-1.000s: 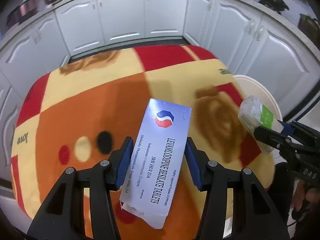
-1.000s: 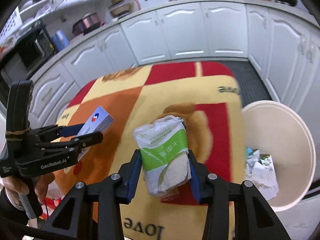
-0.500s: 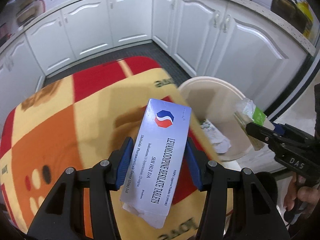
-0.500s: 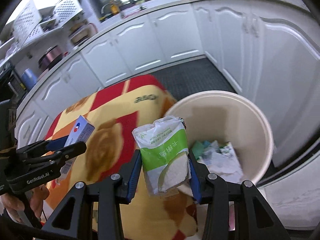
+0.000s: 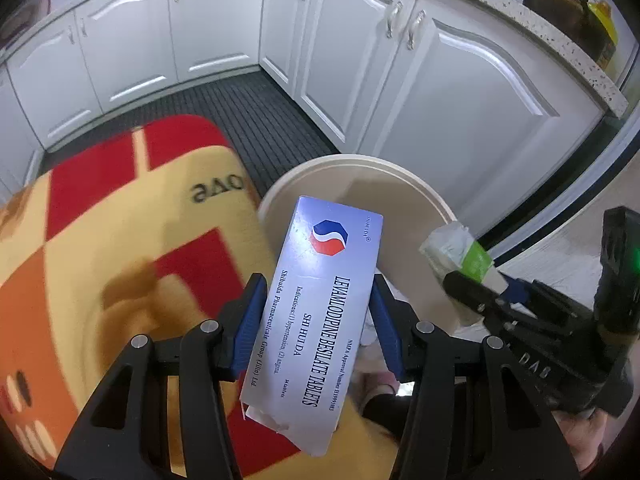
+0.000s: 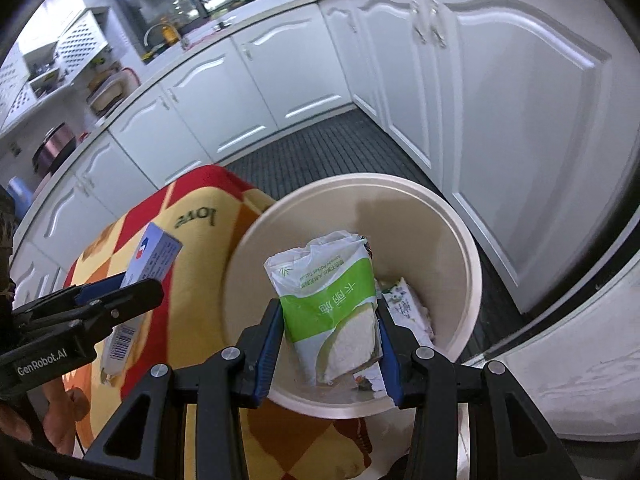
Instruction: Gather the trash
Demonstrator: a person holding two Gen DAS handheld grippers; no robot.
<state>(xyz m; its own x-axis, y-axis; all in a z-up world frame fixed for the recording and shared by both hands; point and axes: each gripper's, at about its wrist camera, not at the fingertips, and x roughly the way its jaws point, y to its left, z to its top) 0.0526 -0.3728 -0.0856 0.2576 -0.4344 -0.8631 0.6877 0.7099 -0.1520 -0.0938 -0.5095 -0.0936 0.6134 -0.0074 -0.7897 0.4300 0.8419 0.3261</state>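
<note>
My left gripper [image 5: 318,320] is shut on a white and blue tablet box [image 5: 320,312] and holds it over the near left rim of a cream bin [image 5: 360,168]. My right gripper [image 6: 330,336] is shut on a green and white tissue pack [image 6: 332,312] and holds it above the open bin [image 6: 472,264]. The bin holds crumpled paper trash [image 6: 408,312]. In the right wrist view the left gripper [image 6: 100,304] with the box [image 6: 154,256] is at the left. In the left wrist view the right gripper [image 5: 472,284] with the pack [image 5: 456,248] is at the right.
A table under a red, orange and yellow blanket [image 5: 100,260] lies left of the bin. White kitchen cabinets [image 6: 500,112] curve around behind and to the right. A dark ribbed floor mat [image 5: 248,120] runs between table and cabinets.
Both grippers have moved right from above the table to the bin, each with its item still held. The pack now hangs over the bin's opening.
</note>
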